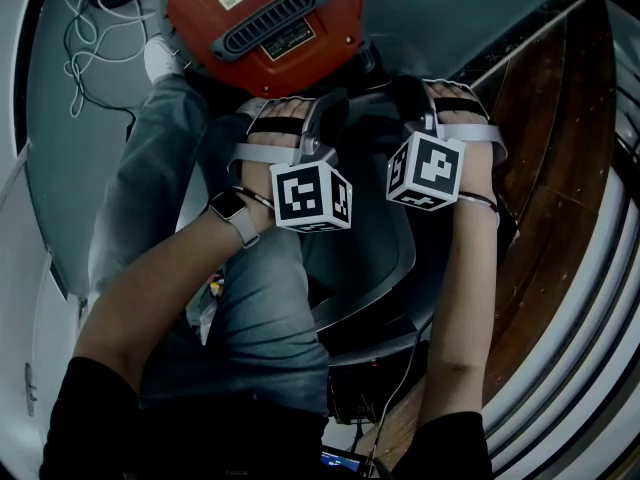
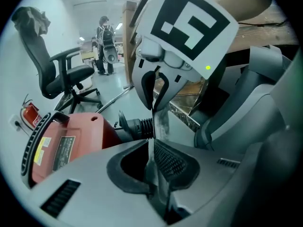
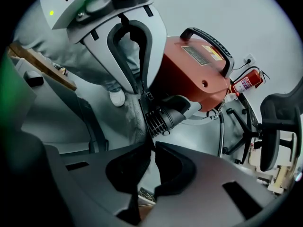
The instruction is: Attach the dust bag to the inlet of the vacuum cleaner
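The red vacuum cleaner (image 1: 260,8) lies on the floor in front of my knees, and its black ribbed inlet (image 3: 163,117) points toward the grippers. A thin grey dust bag edge (image 2: 161,124) stretches between the two grippers, a little short of the inlet (image 2: 137,126). My left gripper (image 2: 152,148) is shut on one end of that edge. My right gripper (image 3: 154,145) is shut on the other end, pointing down. In each gripper view the other gripper pinches the bag (image 3: 135,112) from above. The rest of the bag is hidden.
A black office chair (image 2: 57,74) and a fire extinguisher (image 3: 246,83) stand beyond the vacuum. A white cable (image 1: 85,28) coils on the floor at far left. Wooden boards (image 1: 550,168) lie at the right. A person (image 2: 104,41) stands far off. My jeans-clad legs (image 1: 250,308) are below.
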Motion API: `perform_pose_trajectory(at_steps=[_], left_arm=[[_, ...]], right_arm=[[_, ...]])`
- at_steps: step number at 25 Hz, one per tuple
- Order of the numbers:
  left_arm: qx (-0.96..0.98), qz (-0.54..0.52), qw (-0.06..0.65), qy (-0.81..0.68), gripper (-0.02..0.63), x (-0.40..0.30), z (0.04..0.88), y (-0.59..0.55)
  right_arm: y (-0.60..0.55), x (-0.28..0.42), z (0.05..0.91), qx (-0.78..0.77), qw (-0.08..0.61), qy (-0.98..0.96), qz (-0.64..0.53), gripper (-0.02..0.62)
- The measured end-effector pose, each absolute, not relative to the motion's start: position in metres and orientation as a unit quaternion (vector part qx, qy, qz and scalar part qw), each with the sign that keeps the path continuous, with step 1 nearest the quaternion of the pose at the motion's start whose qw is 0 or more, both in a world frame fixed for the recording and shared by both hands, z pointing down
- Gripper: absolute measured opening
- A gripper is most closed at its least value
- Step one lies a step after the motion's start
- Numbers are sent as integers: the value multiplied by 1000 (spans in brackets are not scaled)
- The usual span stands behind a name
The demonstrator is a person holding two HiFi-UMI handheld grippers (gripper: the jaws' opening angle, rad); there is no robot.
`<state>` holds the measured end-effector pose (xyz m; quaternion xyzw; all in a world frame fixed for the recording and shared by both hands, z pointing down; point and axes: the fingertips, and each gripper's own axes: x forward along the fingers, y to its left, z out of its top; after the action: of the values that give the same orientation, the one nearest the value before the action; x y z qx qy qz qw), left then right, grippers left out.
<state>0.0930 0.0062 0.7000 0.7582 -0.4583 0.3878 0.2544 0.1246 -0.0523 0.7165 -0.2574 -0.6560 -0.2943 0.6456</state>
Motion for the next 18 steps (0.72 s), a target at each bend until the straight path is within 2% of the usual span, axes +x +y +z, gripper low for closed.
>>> perform_pose_trajectory(at_steps=[18], left_arm=[[754, 413, 273, -432, 46, 111, 731, -4]], right_arm=[[-51, 127, 717, -251, 627, -664, -320, 48]])
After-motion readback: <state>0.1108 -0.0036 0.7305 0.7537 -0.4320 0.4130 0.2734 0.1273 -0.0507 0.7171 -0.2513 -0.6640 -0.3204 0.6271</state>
